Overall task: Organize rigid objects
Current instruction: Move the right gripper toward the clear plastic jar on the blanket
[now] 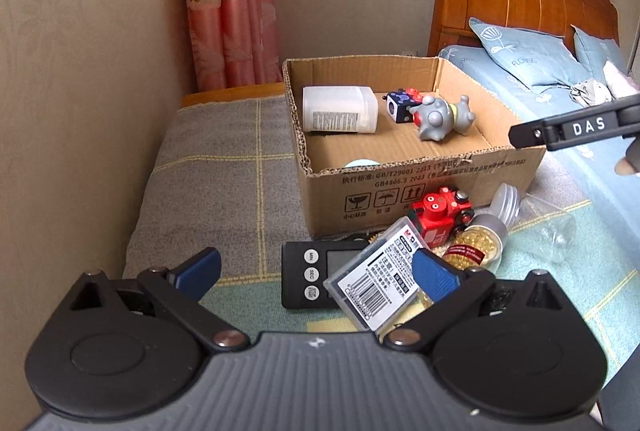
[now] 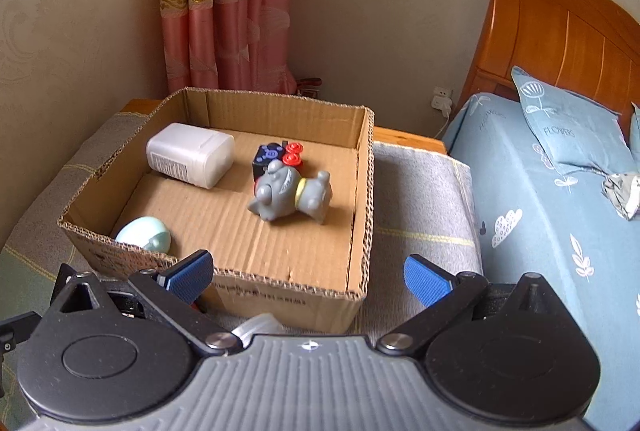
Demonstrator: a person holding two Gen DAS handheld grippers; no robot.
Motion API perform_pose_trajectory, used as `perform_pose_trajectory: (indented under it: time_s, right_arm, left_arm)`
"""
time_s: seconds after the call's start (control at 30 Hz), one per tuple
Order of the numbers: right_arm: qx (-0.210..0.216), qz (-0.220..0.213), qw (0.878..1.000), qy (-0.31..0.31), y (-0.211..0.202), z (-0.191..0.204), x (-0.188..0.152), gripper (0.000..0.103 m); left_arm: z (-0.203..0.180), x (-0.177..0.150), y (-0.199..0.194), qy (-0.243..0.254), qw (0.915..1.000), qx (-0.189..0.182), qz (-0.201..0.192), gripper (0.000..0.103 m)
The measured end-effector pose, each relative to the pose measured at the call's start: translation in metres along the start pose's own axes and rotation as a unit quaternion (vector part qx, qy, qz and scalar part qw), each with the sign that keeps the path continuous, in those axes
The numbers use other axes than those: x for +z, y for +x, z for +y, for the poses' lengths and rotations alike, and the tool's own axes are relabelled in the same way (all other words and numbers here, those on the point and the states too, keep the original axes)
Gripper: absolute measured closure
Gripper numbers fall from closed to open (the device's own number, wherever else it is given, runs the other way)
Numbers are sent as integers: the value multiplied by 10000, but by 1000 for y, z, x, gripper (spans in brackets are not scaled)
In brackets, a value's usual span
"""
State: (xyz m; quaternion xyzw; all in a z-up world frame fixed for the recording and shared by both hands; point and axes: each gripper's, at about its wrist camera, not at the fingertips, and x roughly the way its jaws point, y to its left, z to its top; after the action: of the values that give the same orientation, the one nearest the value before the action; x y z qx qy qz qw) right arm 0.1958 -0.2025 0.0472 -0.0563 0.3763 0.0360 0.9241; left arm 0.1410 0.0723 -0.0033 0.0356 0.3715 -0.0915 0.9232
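Note:
A cardboard box (image 2: 362, 199) holds a white plastic bottle (image 2: 190, 155), a dark cube toy with red knobs (image 2: 278, 157), a grey toy animal (image 2: 292, 193) and a pale green egg shape (image 2: 146, 233). My right gripper (image 2: 308, 275) hangs open over the box's near wall, nothing between its pads. In the left wrist view, in front of the box (image 1: 420, 191), lie a black timer (image 1: 308, 273), a clear barcoded case (image 1: 380, 279), a red toy train (image 1: 440, 213) and a jar of gold beads (image 1: 478, 243). My left gripper (image 1: 316, 271) stands open above the timer and case.
A clear lid (image 1: 506, 201) and a clear plastic bottle (image 1: 552, 227) lie right of the train. One right gripper finger (image 1: 576, 129) reaches in from the right. The box sits on a grey blanket (image 1: 224, 159) beside the wall; a bed with blue pillows (image 2: 568, 131) is to the right.

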Motion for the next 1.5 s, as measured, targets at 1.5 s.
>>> perform_pose_trajectory:
  time_s: [1.5]
  right_arm:
    - [-293, 723, 9969, 110, 7, -29, -127, 0]
  left_arm:
    - [-9, -24, 40, 405, 9970, 138, 642, 2]
